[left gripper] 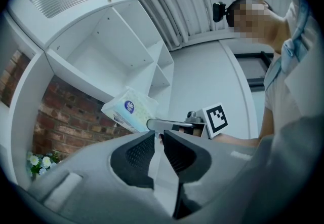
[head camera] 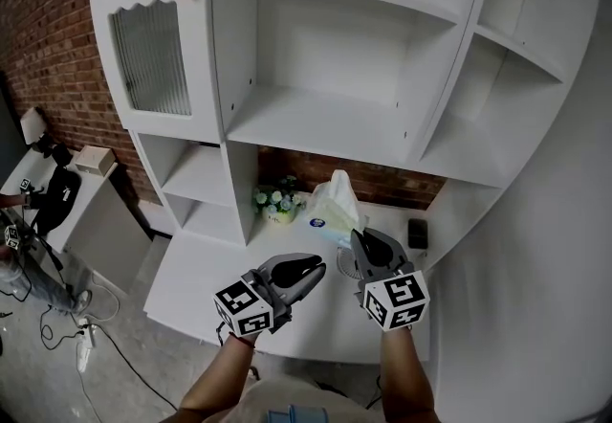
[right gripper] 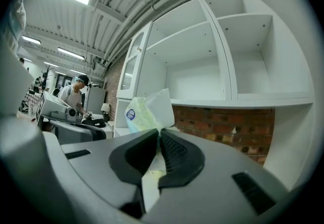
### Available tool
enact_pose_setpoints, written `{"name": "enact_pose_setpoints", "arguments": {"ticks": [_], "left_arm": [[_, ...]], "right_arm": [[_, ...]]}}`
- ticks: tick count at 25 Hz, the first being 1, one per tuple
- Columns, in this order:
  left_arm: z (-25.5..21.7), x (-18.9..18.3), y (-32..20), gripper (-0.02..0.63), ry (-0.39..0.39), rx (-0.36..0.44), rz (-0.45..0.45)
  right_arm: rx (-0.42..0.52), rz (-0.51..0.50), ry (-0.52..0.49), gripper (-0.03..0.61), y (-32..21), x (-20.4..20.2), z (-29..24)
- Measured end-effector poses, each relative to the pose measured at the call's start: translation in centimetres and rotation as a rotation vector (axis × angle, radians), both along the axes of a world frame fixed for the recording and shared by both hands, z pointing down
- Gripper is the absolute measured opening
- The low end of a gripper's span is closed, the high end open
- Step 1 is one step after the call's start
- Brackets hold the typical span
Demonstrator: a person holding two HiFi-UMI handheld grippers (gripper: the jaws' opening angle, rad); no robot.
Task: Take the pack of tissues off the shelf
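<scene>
The tissue pack (head camera: 334, 209), pale green and white with a blue round logo, hangs in the air in front of the white shelf unit (head camera: 316, 120), above the counter (head camera: 206, 282). My right gripper (head camera: 357, 241) is shut on the pack's lower edge; in the right gripper view the pack (right gripper: 148, 111) stands up just past the closed jaws of the right gripper (right gripper: 158, 133). My left gripper (head camera: 314, 270) hovers beside it to the left, shut and holding nothing. The left gripper view shows the pack (left gripper: 130, 111) tilted above the left gripper (left gripper: 158, 135).
A small pot of flowers (head camera: 277, 202) and a dark flat object (head camera: 418, 233) sit on the counter by the brick back wall. A glass-fronted cabinet door (head camera: 149, 53) is at upper left. A person (right gripper: 76, 92) stands at a desk far off.
</scene>
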State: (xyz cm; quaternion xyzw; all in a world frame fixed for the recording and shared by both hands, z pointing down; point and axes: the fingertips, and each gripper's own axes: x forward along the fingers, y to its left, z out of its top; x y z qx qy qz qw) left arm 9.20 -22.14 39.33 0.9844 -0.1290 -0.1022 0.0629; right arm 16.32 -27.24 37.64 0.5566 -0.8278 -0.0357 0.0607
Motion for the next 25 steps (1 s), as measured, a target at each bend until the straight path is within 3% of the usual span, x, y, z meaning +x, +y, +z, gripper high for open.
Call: {"name": "enact_pose_setpoints", "arguments": {"ticks": [25], "left_arm": [[5.8,0.4,0.4,0.060,-0.087,-0.087,-0.024]], "right_arm": [[-0.172,-0.004,-0.044,0.026,1.0,0.3,9.1]]}}
